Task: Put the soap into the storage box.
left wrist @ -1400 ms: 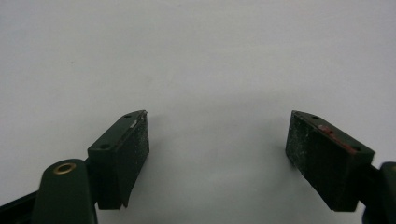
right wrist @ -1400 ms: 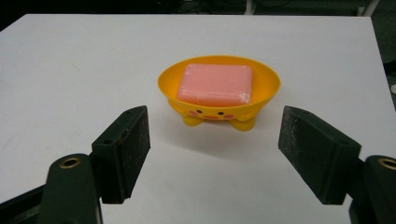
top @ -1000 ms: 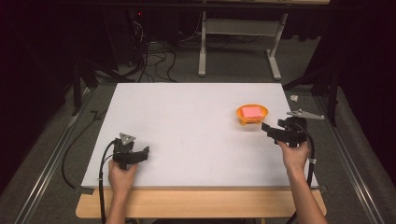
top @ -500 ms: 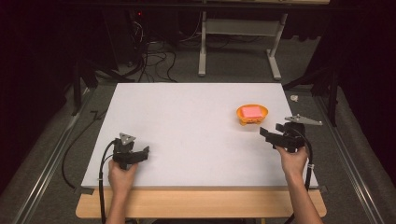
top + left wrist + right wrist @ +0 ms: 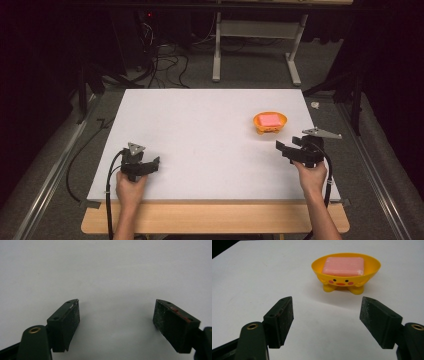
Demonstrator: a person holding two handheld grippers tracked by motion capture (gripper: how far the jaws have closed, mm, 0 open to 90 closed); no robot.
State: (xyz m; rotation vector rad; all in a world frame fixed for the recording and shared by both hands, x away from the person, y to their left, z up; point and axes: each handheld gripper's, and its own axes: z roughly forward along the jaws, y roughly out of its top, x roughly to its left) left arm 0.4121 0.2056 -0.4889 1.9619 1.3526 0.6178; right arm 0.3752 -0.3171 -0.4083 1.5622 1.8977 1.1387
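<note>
White tabletop pretty much everywhere from the high view, a big flat matte board with loads of bare room across the middle and left. The small yellow-orange plastic bowl on stubby feet sits toward the right side, well in from the far edge, with a pink rectangular bar of soap lying in it. The left gripper is down near the front-left edge, held in a hand; the right gripper is near the right edge, just below the bowl and apart from it.

Left gripper view: jaws spread wide, nothing between them, just plain white surface ahead.

Right gripper view: right gripper jaws also wide apart and holding nothing. The bowl, with a little duck face on it, sits straight ahead, a strip of bare table between it and the pads. The table's left corner edge shows top left.
</note>
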